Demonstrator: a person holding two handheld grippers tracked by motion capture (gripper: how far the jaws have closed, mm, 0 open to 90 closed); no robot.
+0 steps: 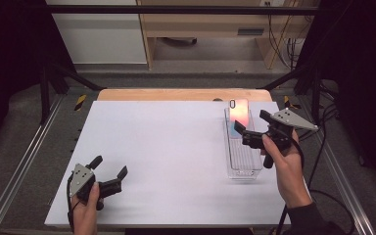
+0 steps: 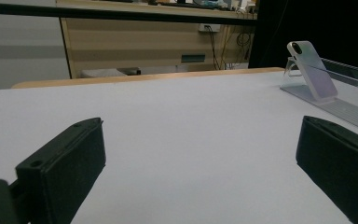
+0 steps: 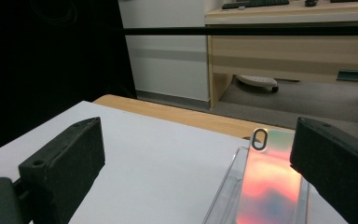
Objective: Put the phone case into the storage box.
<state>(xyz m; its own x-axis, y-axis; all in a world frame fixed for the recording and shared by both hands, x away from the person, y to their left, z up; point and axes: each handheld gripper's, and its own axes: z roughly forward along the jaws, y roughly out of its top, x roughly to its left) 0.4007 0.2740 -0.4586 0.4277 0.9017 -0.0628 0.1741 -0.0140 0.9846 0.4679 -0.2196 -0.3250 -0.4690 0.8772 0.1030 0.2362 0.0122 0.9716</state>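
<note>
The phone [image 1: 239, 115] leans with its back up inside the clear tray [image 1: 245, 161], at the tray's far end, close to the far right corner of the white surface [image 1: 166, 156]; its back shines pink and orange, and the camera ring is at its top. The right gripper [image 1: 249, 128] hangs above the middle of the tray, just in front of the phone; its jaws stand wide apart and hold nothing; the phone lies between them and a little beyond, not touched. The left gripper [image 1: 110, 169] rests near the near left corner of the surface, well apart from the tray; its jaws are also wide and hold nothing.
</note>
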